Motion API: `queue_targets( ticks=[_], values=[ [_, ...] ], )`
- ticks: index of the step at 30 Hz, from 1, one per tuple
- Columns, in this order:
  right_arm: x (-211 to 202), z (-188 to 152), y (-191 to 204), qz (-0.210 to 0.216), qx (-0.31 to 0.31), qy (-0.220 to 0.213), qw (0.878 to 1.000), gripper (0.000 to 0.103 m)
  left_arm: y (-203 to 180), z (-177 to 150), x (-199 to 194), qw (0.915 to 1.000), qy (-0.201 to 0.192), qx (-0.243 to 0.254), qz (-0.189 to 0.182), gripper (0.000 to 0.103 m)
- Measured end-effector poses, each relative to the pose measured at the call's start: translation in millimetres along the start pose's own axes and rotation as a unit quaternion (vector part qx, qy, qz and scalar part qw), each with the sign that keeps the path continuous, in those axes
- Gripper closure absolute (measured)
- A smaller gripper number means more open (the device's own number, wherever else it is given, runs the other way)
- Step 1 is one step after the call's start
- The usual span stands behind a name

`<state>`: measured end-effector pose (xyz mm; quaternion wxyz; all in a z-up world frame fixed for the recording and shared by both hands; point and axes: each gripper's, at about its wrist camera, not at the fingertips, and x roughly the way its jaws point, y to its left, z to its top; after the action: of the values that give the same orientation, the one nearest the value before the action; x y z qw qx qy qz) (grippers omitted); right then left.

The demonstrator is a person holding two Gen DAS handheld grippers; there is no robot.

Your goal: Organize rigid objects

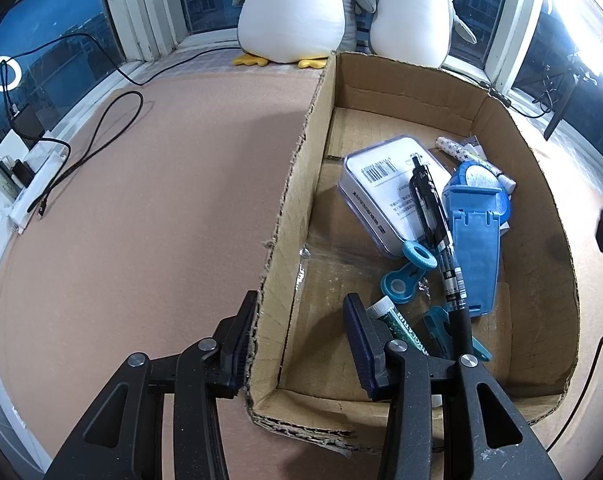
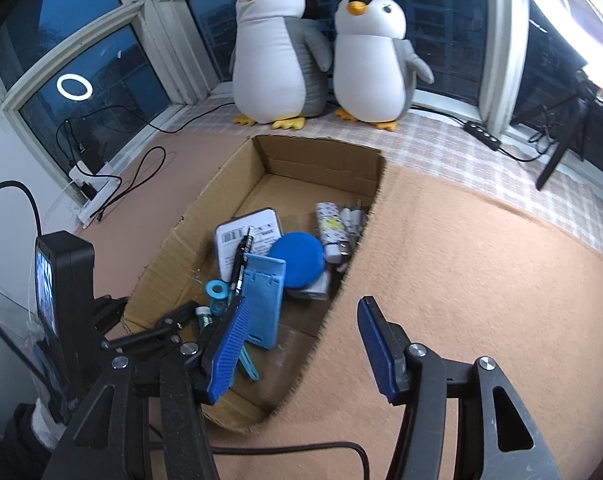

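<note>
Dusk-blue bay windows (image 2: 101, 80) and two plush penguins (image 2: 277, 60) back a worktop (image 2: 481, 280) under peach cloth, with the cardboard box (image 1: 293, 208) in the middle. The rigid objects I can see are all inside it: a white tin (image 1: 381, 172), a black pen (image 1: 431, 216) lying across the tin, a blue stand (image 1: 475, 248) and small tubes. Nothing loose shows outside.

The left hand-held gripper (image 1: 301, 298) straddles the box's left wall with its jaws apart. The outer pad touches the cardboard and the inner one stands clear of it, so nothing is clamped. The right hand-held gripper (image 2: 305, 302) is open and empty, one finger over the box and one over the cloth.

The risks, as I judge them: a sideways nudge from the left pad could slide or tip the light box (its torn wall looks flimsy). The right finger just beside the stand could knock it, or roll the pen off the tin.
</note>
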<state>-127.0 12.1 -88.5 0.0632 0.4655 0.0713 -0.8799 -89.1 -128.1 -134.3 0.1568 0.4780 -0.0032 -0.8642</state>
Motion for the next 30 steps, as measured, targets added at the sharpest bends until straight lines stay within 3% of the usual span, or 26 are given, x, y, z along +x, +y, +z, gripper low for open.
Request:
queue_targets(
  ticks=[14,17,18,26,30],
  values=[
    [-46.1,-21.1,-28.7,-0.016,0.053,-0.035,0.998,0.049,-12.8,6.5,-45.9,0.9977,-0.058,0.032,0.017,0.056],
    [-59.8,-24.3,-30.6,-0.018,0.054,-0.048,0.997,0.03,-17.1,6.6,-62.3,0.9967,-0.072,0.038,0.005,0.053],
    [-63.5,-25.2,-30.9,-0.018,0.053,-0.051,0.997,0.029,-19.7,7.5,-66.6,0.9962,-0.077,0.041,0.003,0.053],
    [-86.3,-38.6,-32.7,-0.011,0.058,-0.061,0.996,0.029,-40.6,6.2,-109.3,0.9919,-0.108,0.062,-0.027,0.052],
    [-100.8,-48.6,-29.1,-0.019,0.051,-0.07,0.996,0.029,-49.4,1.8,-127.8,0.9896,-0.119,0.071,-0.04,0.042]
  ],
)
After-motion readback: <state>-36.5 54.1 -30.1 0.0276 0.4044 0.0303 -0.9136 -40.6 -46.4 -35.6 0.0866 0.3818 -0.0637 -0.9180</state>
